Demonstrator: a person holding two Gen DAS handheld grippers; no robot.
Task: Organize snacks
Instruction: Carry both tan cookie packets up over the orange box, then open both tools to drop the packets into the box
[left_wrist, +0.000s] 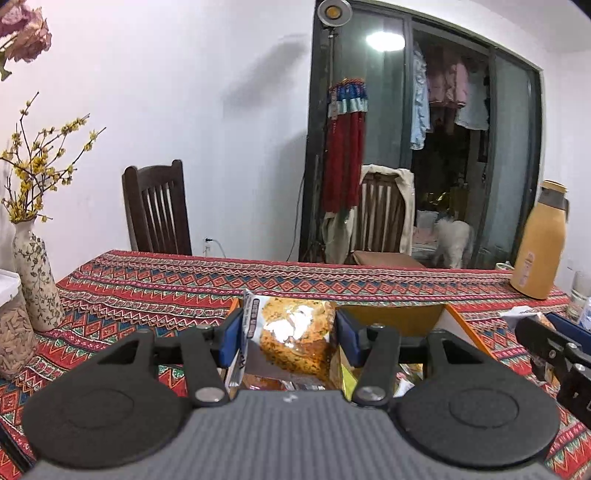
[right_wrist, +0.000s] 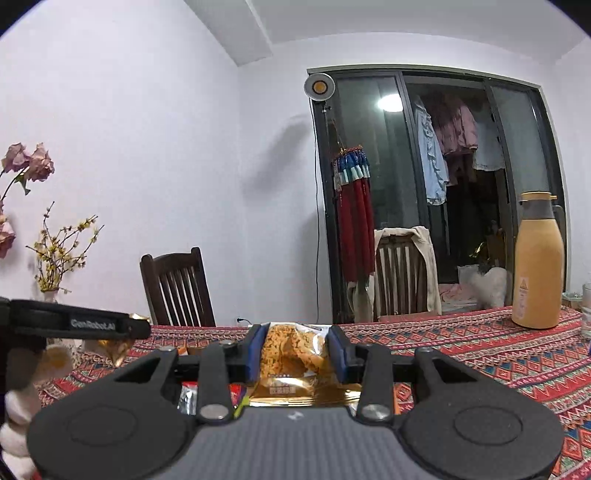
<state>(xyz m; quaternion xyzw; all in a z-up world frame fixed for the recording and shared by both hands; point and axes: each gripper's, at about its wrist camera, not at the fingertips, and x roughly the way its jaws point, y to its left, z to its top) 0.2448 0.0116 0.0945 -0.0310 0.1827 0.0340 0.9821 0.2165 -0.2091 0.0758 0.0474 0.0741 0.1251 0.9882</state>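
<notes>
Table (left_wrist: 155, 280) under patterned cloth, orange box (left_wrist: 424, 317) open on it. Left gripper (left_wrist: 288, 332) clamps a white snack pack (left_wrist: 291, 328) above the box. Right gripper (right_wrist: 295, 350) clamps a gold pack (right_wrist: 291, 354), held above the table. Judgement: packs light, soft, slick film, contents crumbly. Hold at the flat sides or sealed edge, gentle squeeze.

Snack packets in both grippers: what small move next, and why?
Probably carry the left gripper with its snack packet forward over the orange box behind it and lower it there. The right gripper also clamps a packet, so do one at a time to avoid crowding.
</notes>
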